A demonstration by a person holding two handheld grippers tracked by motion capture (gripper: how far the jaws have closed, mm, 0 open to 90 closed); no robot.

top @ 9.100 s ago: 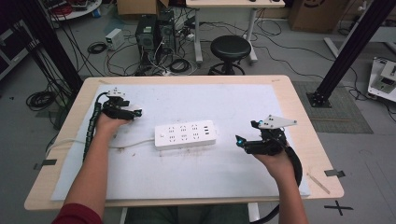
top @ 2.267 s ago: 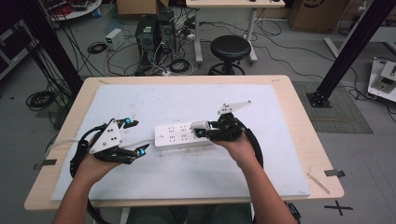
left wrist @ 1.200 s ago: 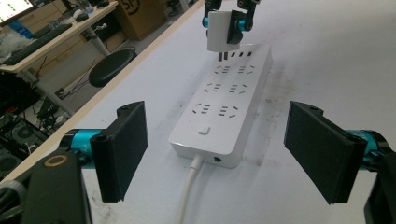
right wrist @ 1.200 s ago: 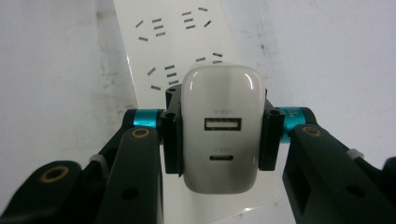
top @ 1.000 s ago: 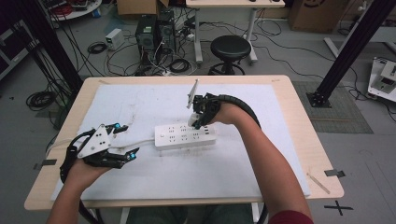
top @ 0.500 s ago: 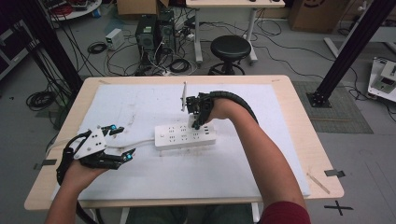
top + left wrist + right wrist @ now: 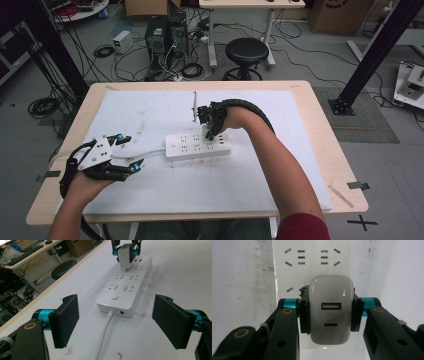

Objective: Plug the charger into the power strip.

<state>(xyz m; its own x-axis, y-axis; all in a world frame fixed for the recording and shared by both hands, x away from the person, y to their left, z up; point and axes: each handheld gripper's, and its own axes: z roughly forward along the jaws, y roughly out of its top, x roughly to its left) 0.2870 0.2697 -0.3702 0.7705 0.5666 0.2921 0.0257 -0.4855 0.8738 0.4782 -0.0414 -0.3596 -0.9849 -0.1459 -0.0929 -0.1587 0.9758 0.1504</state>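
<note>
The right gripper (image 7: 329, 315) was clamped on the white charger (image 7: 330, 312), one pad on each flank, and pointed straight down at the power strip (image 7: 198, 144). The charger hung just over the strip's far-right sockets (image 7: 124, 258), very close to them; whether its prongs had touched was not clear. The rest of the strip's top lay bare, and open white mat (image 7: 240, 180) ran round the strip on every side, well inside the worktop (image 7: 327, 145) edges. The left gripper (image 7: 126, 152) sat low off the strip's left end, jaws wide apart and holding nothing, pointed along the strip. Between them ran the strip's white cord (image 7: 103, 335), leaving the near end. That cord was the one thing lying in the left gripper's line.
</note>
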